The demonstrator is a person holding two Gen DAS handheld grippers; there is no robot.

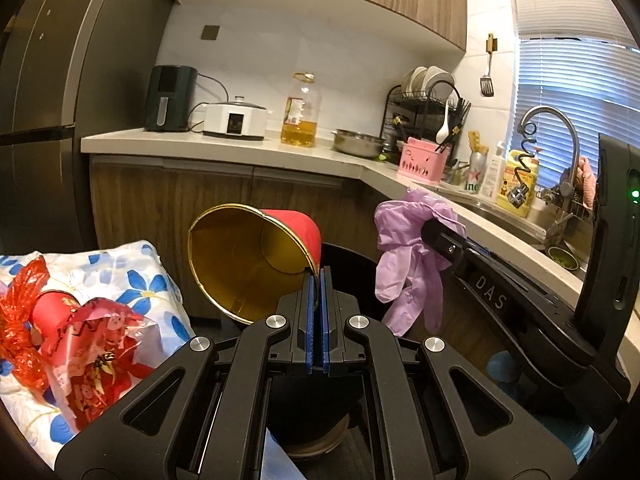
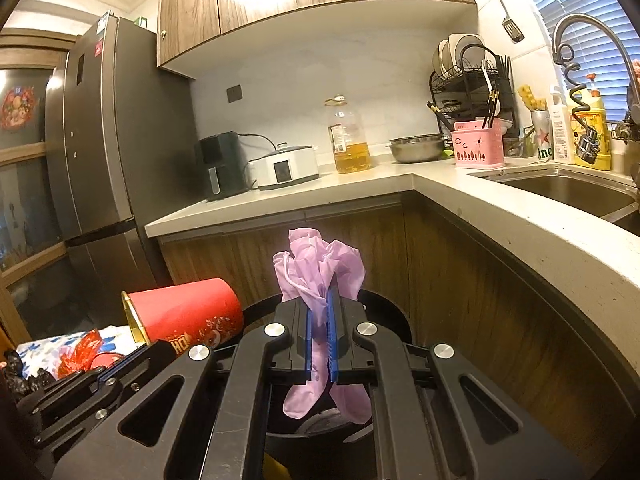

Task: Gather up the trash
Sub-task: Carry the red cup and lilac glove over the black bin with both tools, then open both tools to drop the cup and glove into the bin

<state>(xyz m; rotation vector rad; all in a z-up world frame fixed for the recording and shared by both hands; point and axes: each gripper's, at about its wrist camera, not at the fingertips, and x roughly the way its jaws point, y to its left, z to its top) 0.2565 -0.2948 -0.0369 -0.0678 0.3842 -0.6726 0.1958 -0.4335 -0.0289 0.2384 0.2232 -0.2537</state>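
Note:
My left gripper [image 1: 319, 276] is shut on the rim of a red paper cup [image 1: 256, 264] with a gold inside, held on its side above a black trash bin [image 1: 352, 264]. The cup also shows in the right wrist view [image 2: 188, 312]. My right gripper [image 2: 320, 300] is shut on a crumpled purple glove [image 2: 316, 268], held over the same bin [image 2: 392, 316]. The glove hangs from the right gripper in the left wrist view [image 1: 408, 256]. The bin's inside is mostly hidden by the grippers.
A floral cloth [image 1: 120, 272] with red wrappers [image 1: 92, 352] lies to the left. An L-shaped counter [image 2: 500, 216] carries an air fryer [image 1: 168, 98], oil bottle [image 1: 300, 114], steel bowl [image 1: 358, 144] and pink caddy [image 1: 424, 162]. A sink [image 2: 560, 192] is right; a fridge [image 2: 100, 140] left.

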